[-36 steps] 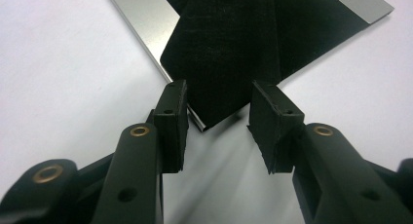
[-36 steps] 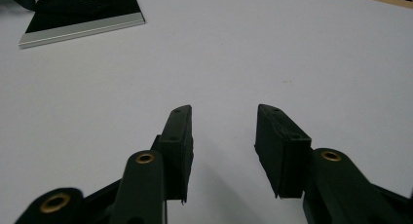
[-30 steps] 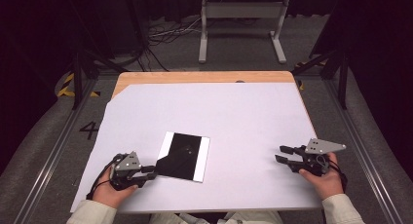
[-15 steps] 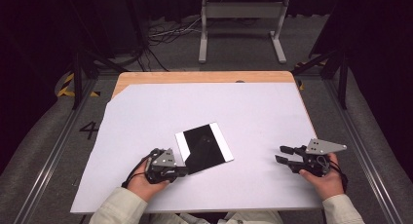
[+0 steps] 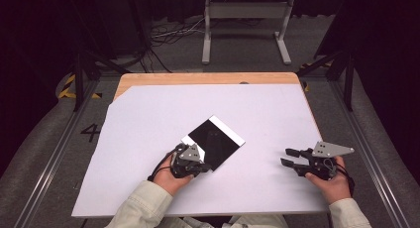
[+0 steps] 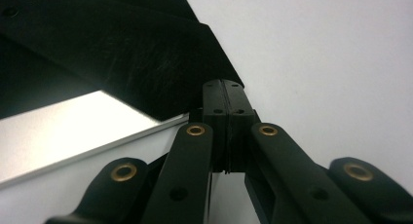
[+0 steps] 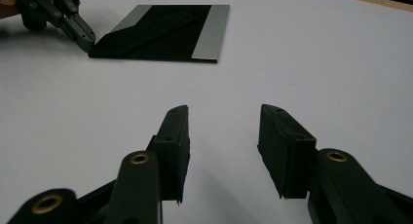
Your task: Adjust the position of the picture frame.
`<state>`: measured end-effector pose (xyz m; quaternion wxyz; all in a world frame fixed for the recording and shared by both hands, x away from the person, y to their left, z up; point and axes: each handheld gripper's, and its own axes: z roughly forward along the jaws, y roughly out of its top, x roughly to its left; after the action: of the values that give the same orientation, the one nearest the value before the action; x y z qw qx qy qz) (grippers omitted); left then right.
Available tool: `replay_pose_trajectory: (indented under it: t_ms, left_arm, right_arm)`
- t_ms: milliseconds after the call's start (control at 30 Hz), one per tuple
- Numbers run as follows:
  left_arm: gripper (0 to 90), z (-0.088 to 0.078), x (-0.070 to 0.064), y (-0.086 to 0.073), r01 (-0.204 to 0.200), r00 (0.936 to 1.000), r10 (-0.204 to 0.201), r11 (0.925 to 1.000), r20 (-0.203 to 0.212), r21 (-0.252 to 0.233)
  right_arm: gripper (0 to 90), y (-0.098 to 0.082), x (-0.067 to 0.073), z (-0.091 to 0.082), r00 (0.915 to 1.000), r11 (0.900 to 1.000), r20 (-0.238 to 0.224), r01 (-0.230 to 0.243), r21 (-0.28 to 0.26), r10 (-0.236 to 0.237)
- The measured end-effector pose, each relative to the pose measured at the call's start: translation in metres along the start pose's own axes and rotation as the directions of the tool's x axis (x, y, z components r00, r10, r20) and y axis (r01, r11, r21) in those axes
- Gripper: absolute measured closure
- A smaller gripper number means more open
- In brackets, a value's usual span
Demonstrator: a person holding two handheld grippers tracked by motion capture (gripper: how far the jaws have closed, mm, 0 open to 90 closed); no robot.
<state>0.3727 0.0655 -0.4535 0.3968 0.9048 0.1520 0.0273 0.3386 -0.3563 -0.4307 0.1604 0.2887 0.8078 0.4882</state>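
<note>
Black cloth [image 5: 212, 143] lies on a thin silver plate [image 5: 228, 130] near the middle of the white desk [image 5: 148, 119], and the left tongs [image 6: 225, 95] are pressed together on the near corner of this cloth. In the left gripper view the two jaws meet with no gap, and the corner of the fabric goes between them. To do this step well, I think the hand should pull low and slowly, so that the cloth slides or unfolds and the plate under it does not jump. The right tongs [image 7: 223, 136] stand wide and hold nothing, well apart on the right side of the desk. Nothing lies between them and the plate. Beyond the desk I see a metal stand [image 5: 245, 20] and cables [image 5: 171, 34] on the floor, far from the work.
</note>
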Motion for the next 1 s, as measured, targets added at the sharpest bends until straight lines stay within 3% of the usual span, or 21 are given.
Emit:
replay_pose_trajectory:
  t_ms: [67, 133, 267, 300, 333, 367, 433, 533, 600, 633, 667, 833, 933, 1000]
  left_arm:
    - [90.0, 0.001, -0.002, 0.005, -0.029, 0.9993, 0.030, 0.9992, -0.022, 0.027]
    - [90.0, -0.002, -0.001, 0.006, -0.031, 0.9994, 0.031, 0.9993, -0.017, 0.021]
    - [90.0, -0.017, 0.009, 0.007, 0.002, 0.9993, -0.003, 0.9996, -0.036, -0.027]
    - [90.0, -0.024, 0.016, 0.006, 0.039, 0.9978, -0.042, 0.9975, -0.052, -0.059]
    - [90.0, -0.033, 0.027, 0.004, 0.078, 0.9921, -0.086, 0.9934, -0.091, -0.084]
    - [90.0, -0.033, 0.027, 0.004, 0.078, 0.9921, -0.086, 0.9934, -0.091, -0.084]
    - [90.0, -0.040, 0.041, 0.001, 0.106, 0.9800, -0.120, 0.9903, -0.159, -0.090]
    - [90.0, -0.043, 0.065, -0.008, 0.192, 0.9533, -0.217, 0.9721, -0.209, -0.134]
    - [90.0, -0.042, 0.074, -0.010, 0.196, 0.9345, -0.221, 0.9737, -0.279, -0.116]
    - [90.0, -0.040, 0.079, -0.011, 0.191, 0.9206, -0.212, 0.9769, -0.328, -0.095]
    - [90.0, -0.039, 0.083, -0.012, 0.195, 0.9153, -0.213, 0.9769, -0.342, -0.087]
    - [90.0, -0.033, 0.093, -0.015, 0.231, 0.9068, -0.236, 0.9713, -0.349, -0.058]
    - [90.0, -0.031, 0.098, -0.015, 0.246, 0.9126, -0.245, 0.9684, -0.327, -0.040]
    - [90.0, -0.031, 0.099, -0.013, 0.239, 0.9212, -0.232, 0.9709, -0.312, -0.017]
  right_arm:
    - [55.2, 0.000, 0.000, 0.000, 1.0000, 1.000, -0.001, 0.000, 0.000, 0.000]
    - [55.3, 0.000, 0.000, 0.000, 1.0000, 1.000, -0.001, 0.004, 0.001, -0.004]
    - [58.3, -0.001, 0.000, -0.001, 1.0000, 1.000, -0.005, 0.002, -0.002, -0.002]
    - [60.0, -0.002, 0.000, -0.002, 1.0000, 1.000, -0.004, -0.002, 0.002, 0.002]
    - [64.1, -0.003, 0.000, -0.002, 1.0000, 1.000, -0.004, -0.002, 0.004, 0.003]
    - [64.1, -0.003, 0.000, -0.002, 1.0000, 1.000, -0.004, -0.002, 0.004, 0.003]
    - [69.1, -0.002, 0.002, -0.002, 1.0000, 1.000, -0.004, 0.000, 0.009, 0.000]
    - [75.3, 0.001, 0.009, -0.003, 0.9999, 1.000, 0.003, 0.017, 0.008, -0.017]
    - [79.4, 0.002, 0.013, -0.003, 0.9999, 1.000, -0.004, 0.017, 0.021, -0.016]
    - [81.1, 0.003, 0.015, -0.003, 0.9998, 0.999, -0.005, 0.020, 0.025, -0.020]
    - [83.1, 0.003, 0.018, -0.003, 0.9996, 0.999, -0.010, 0.025, 0.034, -0.025]
    - [86.9, 0.002, 0.026, -0.006, 0.9991, 0.998, -0.032, 0.030, 0.048, -0.028]
    - [87.3, 0.001, 0.030, -0.009, 0.9990, 0.998, -0.036, 0.029, 0.053, -0.027]
    - [87.9, 0.000, 0.033, -0.011, 0.9988, 0.998, -0.045, 0.021, 0.052, -0.019]
